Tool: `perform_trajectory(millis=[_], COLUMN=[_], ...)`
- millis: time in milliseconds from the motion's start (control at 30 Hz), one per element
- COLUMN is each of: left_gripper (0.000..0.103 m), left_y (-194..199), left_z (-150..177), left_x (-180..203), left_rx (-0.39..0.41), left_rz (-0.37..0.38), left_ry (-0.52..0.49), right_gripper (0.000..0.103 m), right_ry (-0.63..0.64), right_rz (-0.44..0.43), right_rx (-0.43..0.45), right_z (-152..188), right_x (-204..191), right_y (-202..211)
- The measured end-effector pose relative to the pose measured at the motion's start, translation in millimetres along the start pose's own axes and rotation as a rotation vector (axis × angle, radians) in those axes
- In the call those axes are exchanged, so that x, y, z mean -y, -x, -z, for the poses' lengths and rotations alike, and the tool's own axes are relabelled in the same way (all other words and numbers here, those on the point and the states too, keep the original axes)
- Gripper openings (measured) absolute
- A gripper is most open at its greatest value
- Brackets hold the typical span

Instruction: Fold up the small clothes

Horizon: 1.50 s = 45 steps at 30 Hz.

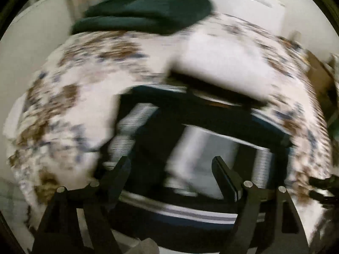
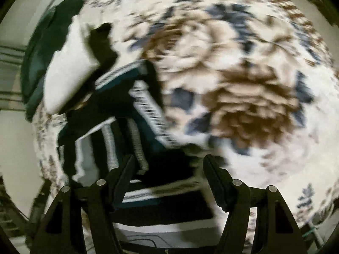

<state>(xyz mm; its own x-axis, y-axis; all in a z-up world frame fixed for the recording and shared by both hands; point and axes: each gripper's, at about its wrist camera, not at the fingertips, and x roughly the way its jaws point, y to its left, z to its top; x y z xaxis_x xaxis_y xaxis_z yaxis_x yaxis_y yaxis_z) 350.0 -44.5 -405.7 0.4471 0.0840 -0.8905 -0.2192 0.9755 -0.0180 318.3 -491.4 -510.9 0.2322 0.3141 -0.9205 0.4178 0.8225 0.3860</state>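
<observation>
A dark navy garment with white and grey stripes (image 1: 156, 122) lies on a floral cloth (image 1: 63, 89); both views are blurred. My left gripper (image 1: 172, 166) hangs over its middle with the jaws wide apart and nothing pressed between the pads, so it is open. In the right wrist view the same striped garment (image 2: 125, 108) spreads out to the left and below. My right gripper (image 2: 169, 166) stands open over its near edge, with no cloth caught between the fingers.
A white folded piece (image 1: 222, 72) lies just beyond the striped garment, also visible as the white folded piece (image 2: 63, 76). A dark green garment (image 1: 144, 10) sits behind it at the far edge. The brown and blue floral cloth (image 2: 243, 80) stretches to the right.
</observation>
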Motion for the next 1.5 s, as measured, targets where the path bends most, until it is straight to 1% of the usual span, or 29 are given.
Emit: perform_trajectory(millis=[67,133,167,200,233,267,367,400,433,467,533,567,600,633,700,767,833,900,933,1033,1100,1200,1233,1267,1300,1333,1433,1467,1500], left_gripper=[0.078,0.078,0.078,0.078,0.078,0.078,0.078,0.078,0.078,0.078,0.078,0.078,0.078,0.078,0.078,0.078,0.078,0.078,0.078,0.078,0.078,0.078,0.078,0.078,0.078,0.078,0.078,0.078,0.078], left_y=[-10,-20,-24,-27,-31,-34,-47,-52,-57,-64,-74,-82,-86,-90,-97,-101,-104,-106,-107,-119,-132,-151,-154,-155,-155,-155,-158,-159,-161], left_z=[1,4,6,8,10,13,18,19,19,20,19,20,19,19,18,16,13,10,9,6,9,19,22,23,23,23,23,22,22], left_x=[-43,-77,-93,-105,-117,-124,-143,-147,-150,-153,-152,-153,-151,-151,-151,-152,-156,-161,-162,-163,-158,-156,-157,-159,-160,-160,-161,-160,-160], left_rx=[-0.013,-0.029,-0.031,-0.035,-0.041,-0.046,-0.067,-0.075,-0.081,-0.09,-0.113,-0.128,-0.137,-0.145,-0.147,-0.147,-0.141,-0.127,-0.123,-0.132,-0.142,-0.191,-0.197,-0.193,-0.19,-0.189,-0.194,-0.196,-0.198], left_rz=[-0.085,-0.139,-0.158,-0.171,-0.182,-0.187,-0.181,-0.17,-0.163,-0.151,-0.133,-0.117,-0.105,-0.093,-0.067,-0.045,-0.022,0.001,0.004,0.006,-0.027,-0.045,-0.043,-0.033,-0.028,-0.025,-0.022,-0.022,-0.024], left_ry=[0.041,0.093,0.122,0.142,0.161,0.172,0.209,0.221,0.228,0.234,0.24,0.241,0.24,0.238,0.235,0.241,0.266,0.289,0.295,0.29,0.245,0.205,0.203,0.203,0.204,0.205,0.205,0.205,0.205], right_gripper=[0.069,0.069,0.064,0.051,0.01,0.005,0.004,0.004,0.004,0.004,0.006,0.013,0.015,0.019,0.031,0.048,0.054,0.054,0.054,0.054,0.054,0.054,0.051,0.031,0.019,0.003,0.003,0.003,0.003], right_ry=[0.041,0.072,0.085,0.096,0.104,0.117,0.17,0.175,0.175,0.178,0.169,0.157,0.148,0.148,0.17,0.208,0.291,0.383,0.44,0.553,0.614,0.67,0.683,0.691,0.714,0.718,0.633,0.611,0.597], right_rz=[0.008,0.04,0.061,0.063,0.081,0.109,0.171,0.196,0.227,0.259,0.312,0.338,0.353,0.348,0.302,0.231,0.134,0.062,0.031,-0.015,-0.029,-0.002,-0.001,0.004,0.015,0.022,0.036,0.045,0.05], right_rx=[-0.021,-0.044,-0.064,-0.075,-0.072,-0.043,0.104,0.136,0.145,0.119,0.006,-0.048,-0.07,-0.055,0.023,0.04,-0.021,-0.082,-0.121,-0.205,-0.293,-0.4,-0.444,-0.444,-0.42,-0.37,-0.261,-0.237,-0.24], right_z=[-3,-8,-10,-11,-12,-11,-14,-17,-23,-29,-40,-44,-46,-46,-43,-38,-31,-27,-26,-30,-29,-25,-22,-18,-18,-20,-40,-46,-49], right_x=[-21,-37,-45,-54,-60,-67,-83,-84,-82,-81,-74,-72,-75,-81,-109,-141,-186,-233,-263,-324,-357,-384,-390,-391,-395,-398,-394,-394,-393], right_y=[-21,-44,-57,-66,-68,-65,-32,-24,-21,-27,-48,-54,-55,-49,-30,-26,-47,-78,-102,-159,-199,-246,-257,-259,-258,-253,-242,-243,-245])
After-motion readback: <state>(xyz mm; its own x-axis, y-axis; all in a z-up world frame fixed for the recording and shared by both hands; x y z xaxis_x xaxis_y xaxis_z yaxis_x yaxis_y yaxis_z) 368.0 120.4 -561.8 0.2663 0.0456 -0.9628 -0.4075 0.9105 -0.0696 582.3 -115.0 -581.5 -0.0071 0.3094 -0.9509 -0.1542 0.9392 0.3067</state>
